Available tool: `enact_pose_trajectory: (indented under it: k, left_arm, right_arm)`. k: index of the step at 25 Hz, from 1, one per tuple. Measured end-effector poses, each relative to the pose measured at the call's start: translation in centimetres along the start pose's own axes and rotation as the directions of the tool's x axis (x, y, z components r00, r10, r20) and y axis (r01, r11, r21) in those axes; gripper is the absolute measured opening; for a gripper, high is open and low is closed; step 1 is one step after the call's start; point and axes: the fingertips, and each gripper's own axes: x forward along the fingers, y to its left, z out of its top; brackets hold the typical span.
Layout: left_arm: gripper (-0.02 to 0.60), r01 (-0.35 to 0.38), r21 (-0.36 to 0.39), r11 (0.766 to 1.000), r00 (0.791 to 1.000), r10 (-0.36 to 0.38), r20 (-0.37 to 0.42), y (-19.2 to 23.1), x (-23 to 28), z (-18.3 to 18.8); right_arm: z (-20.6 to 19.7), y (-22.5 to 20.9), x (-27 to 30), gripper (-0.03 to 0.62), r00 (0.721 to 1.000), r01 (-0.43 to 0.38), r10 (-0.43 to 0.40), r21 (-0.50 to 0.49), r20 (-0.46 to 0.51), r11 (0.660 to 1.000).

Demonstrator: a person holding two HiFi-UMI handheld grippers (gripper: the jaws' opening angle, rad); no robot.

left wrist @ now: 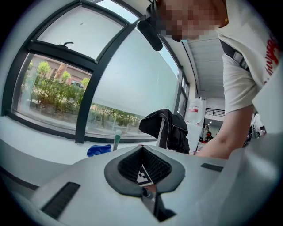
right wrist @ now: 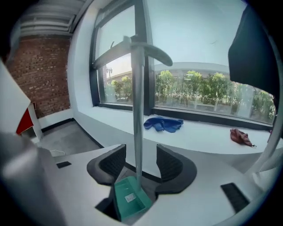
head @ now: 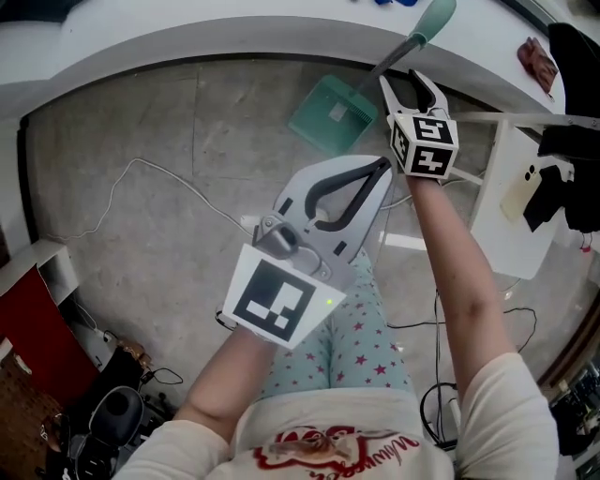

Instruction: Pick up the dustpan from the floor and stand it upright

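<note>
The green dustpan (head: pixel 333 114) stands with its pan on the grey floor, its thin shaft rising to a pale green grip (head: pixel 433 17) by the white window ledge. In the right gripper view the pan (right wrist: pixel 130 199) sits low between the jaws and the shaft (right wrist: pixel 138 110) runs straight up. My right gripper (head: pixel 405 82) is open, its pads on either side of the shaft with gaps showing (right wrist: pixel 140 161). My left gripper (head: pixel 382 170) is held nearer to me, above the floor, shut on nothing (left wrist: pixel 142 148). The grip's tip (left wrist: pixel 116 140) shows beyond it.
A blue cloth (right wrist: pixel 162 123) and a red cloth (head: pixel 536 61) lie on the ledge. A black jacket (left wrist: pixel 166 128) hangs over a white stand (head: pixel 511 197) at the right. A white cable (head: pixel 141 178) trails across the floor. A red cabinet (head: pixel 28 319) stands at the left.
</note>
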Motion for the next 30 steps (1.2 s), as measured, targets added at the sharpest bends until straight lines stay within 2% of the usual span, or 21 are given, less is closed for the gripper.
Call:
enact_pose_trajectory:
  k: [2, 4, 6, 8, 10, 12, 15, 19, 24, 30]
  left_arm:
    - [0.020, 0.000, 0.002, 1.000, 1.000, 0.000, 0.010, -0.4, -0.7, 0.5]
    - [0.020, -0.006, -0.025, 1.000, 1.000, 0.007, 0.030, -0.8, -1.5, 1.0]
    - [0.020, -0.004, -0.042, 0.999, 0.999, 0.006, 0.033, -1.7, -2.6, 1.4]
    - [0.020, 0.009, -0.022, 1.000, 1.000, -0.008, 0.009, -2.8, -3.3, 1.4]
    - [0.020, 0.024, -0.004, 1.000, 1.000, -0.024, 0.005, -3.8, -3.6, 2.0]
    - [0.020, 0.046, 0.032, 0.998, 0.998, -0.047, 0.030, -5.0, -4.0, 3.1]
    - [0.020, 0.063, 0.067, 0.996, 0.997, -0.066, 0.037, -6.6, -5.1, 3.9]
    - [0.020, 0.048, 0.072, 0.996, 0.997, -0.052, 0.057, -8.3, -6.3, 4.4]
    - [0.020, 0.024, 0.072, 0.997, 0.996, -0.030, 0.087, -11.8, -7.3, 4.1]
    - [0.020, -0.035, 0.027, 0.999, 0.988, 0.031, 0.151, -19.6, -10.8, 3.8]
  right_arm:
    - [-0.1, 0.3, -3.0, 0.212, 0.999, 0.024, -0.024, 0.023, 0.024, 0.999]
    - [0.0, 1.3, -6.8, 0.209, 0.998, 0.023, -0.027, 0.087, 0.054, 0.996]
    - [0.7, 3.4, -11.0, 0.155, 0.995, -0.017, 0.006, 0.112, 0.099, 0.994]
    - [2.3, 5.7, -15.0, 0.097, 0.990, -0.045, 0.033, 0.090, 0.134, 0.995]
    - [4.0, 6.7, -18.3, 0.053, 0.985, -0.043, 0.026, 0.101, 0.170, 0.994]
    - [5.7, 6.8, -21.5, 0.037, 0.979, -0.019, -0.012, 0.153, 0.205, 0.988]
    - [8.2, 8.0, -25.7, 0.028, 0.957, -0.056, 0.012, 0.142, 0.289, 0.988]
    - [11.0, 9.6, -30.0, 0.025, 0.925, -0.110, 0.059, 0.117, 0.375, 0.987]
    - [10.8, 10.6, -34.6, 0.025, 0.913, -0.130, 0.075, 0.110, 0.402, 0.985]
    - [9.8, 12.0, -44.3, 0.025, 0.889, -0.182, 0.153, 0.026, 0.432, 0.983]
